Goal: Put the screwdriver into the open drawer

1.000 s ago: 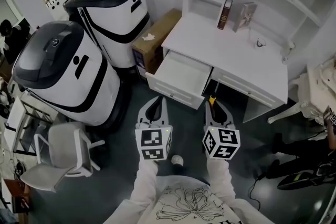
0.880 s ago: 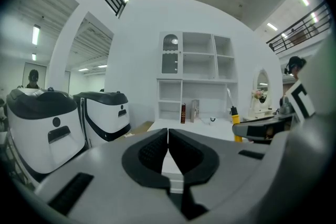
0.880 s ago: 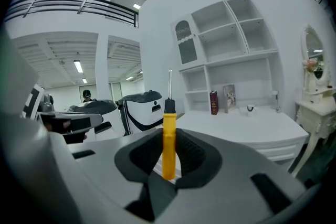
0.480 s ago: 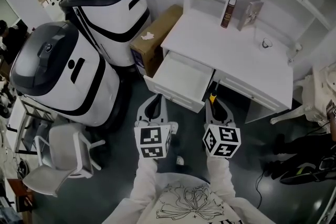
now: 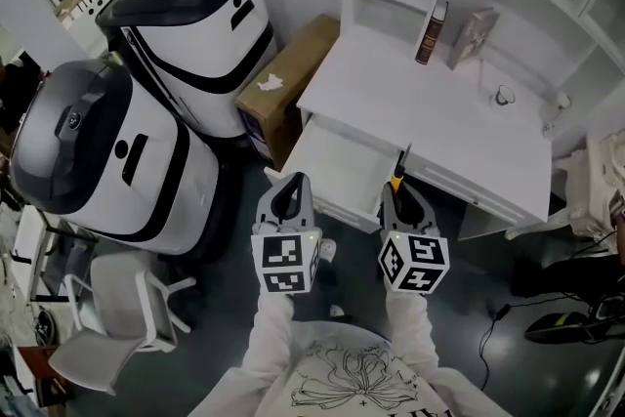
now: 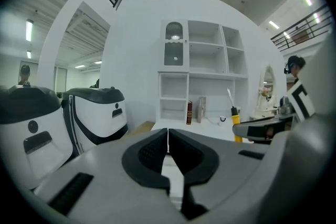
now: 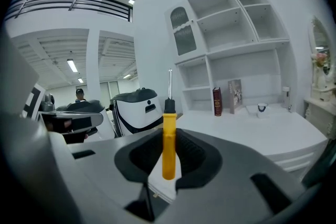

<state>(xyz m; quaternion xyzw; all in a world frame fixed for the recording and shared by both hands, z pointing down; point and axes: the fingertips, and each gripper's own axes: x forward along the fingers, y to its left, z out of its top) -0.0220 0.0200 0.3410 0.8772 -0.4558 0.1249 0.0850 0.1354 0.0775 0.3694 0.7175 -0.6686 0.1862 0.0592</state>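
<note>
A yellow-handled screwdriver stands upright between the jaws of my right gripper, which is shut on it; its metal shaft points up. In the head view the right gripper hovers just in front of the open white drawer, with the screwdriver's tip near the drawer's right front corner. My left gripper hangs beside it at the drawer's front edge, jaws shut with nothing between them. In the left gripper view the left gripper shows closed pads, and the screwdriver appears at the right.
The drawer belongs to a white desk with shelves, holding two books and a small cup. A cardboard box and two large white-and-black machines stand to the left. A white chair is at lower left.
The view has moved closer to the desk: the open drawer now lies nearer both grippers. The grippers keep their pose, the right one still holding the screwdriver.
</note>
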